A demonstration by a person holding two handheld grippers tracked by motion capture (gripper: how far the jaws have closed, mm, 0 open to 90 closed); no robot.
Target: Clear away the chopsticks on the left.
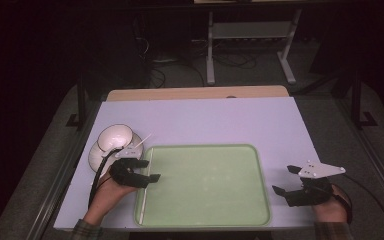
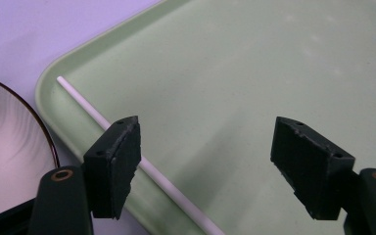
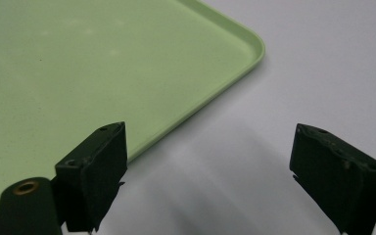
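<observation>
Over the left edge of the green tray [image 1: 260, 200], my left gripper [image 1: 149, 174] hangs with jaws wide apart, holding nothing; the white chopstick [image 2: 127, 149] lies in the tray along that edge, just beside one jaw. Second chopstick [image 1: 143, 141] leans on the white bowls [image 1: 112, 137]. Right gripper [image 1: 286, 181], jaws apart, sits off the tray's right side.

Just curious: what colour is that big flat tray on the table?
Pale green tray, seen best in the high view.
</observation>
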